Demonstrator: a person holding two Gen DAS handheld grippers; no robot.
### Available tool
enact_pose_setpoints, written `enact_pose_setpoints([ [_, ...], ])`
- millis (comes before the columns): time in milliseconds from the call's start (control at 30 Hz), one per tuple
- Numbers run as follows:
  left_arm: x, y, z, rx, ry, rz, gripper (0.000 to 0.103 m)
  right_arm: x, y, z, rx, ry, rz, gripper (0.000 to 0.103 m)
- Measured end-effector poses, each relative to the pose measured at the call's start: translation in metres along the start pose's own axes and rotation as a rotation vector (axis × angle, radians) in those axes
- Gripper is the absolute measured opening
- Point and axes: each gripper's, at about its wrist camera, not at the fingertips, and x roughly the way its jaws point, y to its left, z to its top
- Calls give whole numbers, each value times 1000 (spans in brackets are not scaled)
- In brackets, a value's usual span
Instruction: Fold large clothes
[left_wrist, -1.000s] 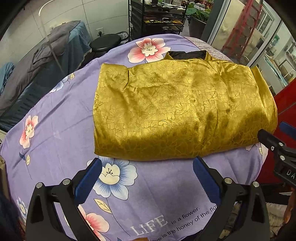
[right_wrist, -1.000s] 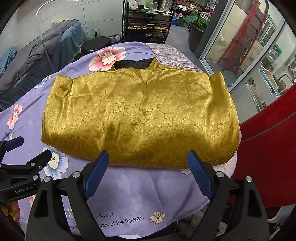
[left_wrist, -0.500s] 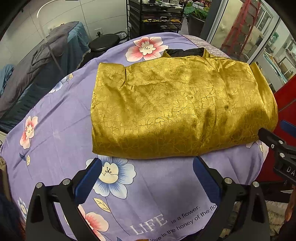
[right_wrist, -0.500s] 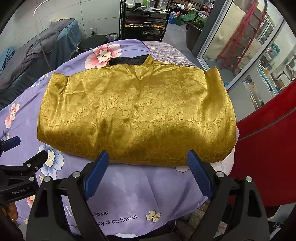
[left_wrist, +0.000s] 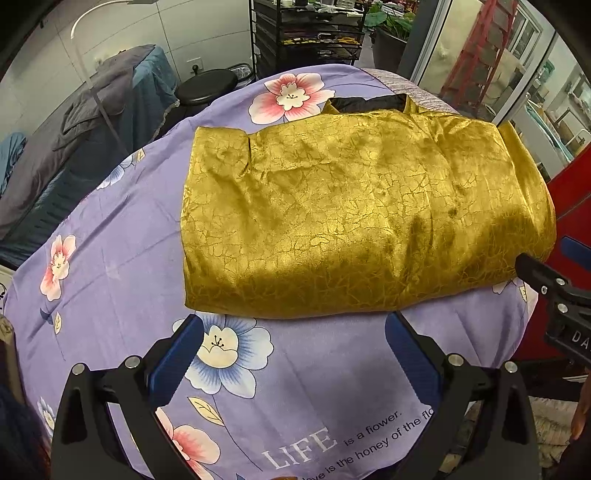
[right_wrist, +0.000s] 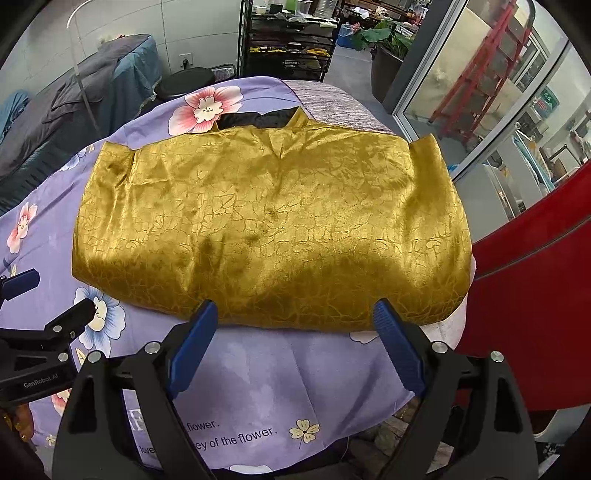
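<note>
One folded gold satin garment lies on a purple floral sheet; left gripper and right gripper hover wide apart, empty.

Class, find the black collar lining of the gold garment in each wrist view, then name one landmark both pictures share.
Left wrist view: black collar lining at top, right of centre, on the gold garment's far edge.
Right wrist view: lining at top, left of centre.
Shared landmark: the pink flower just left of it.
</note>
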Motion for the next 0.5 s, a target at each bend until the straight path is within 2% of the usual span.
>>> enact_pose_setpoints([
  [500,-1,-5,1,9,0,-11,97,0,-3,-2,6,4,-13,85],
])
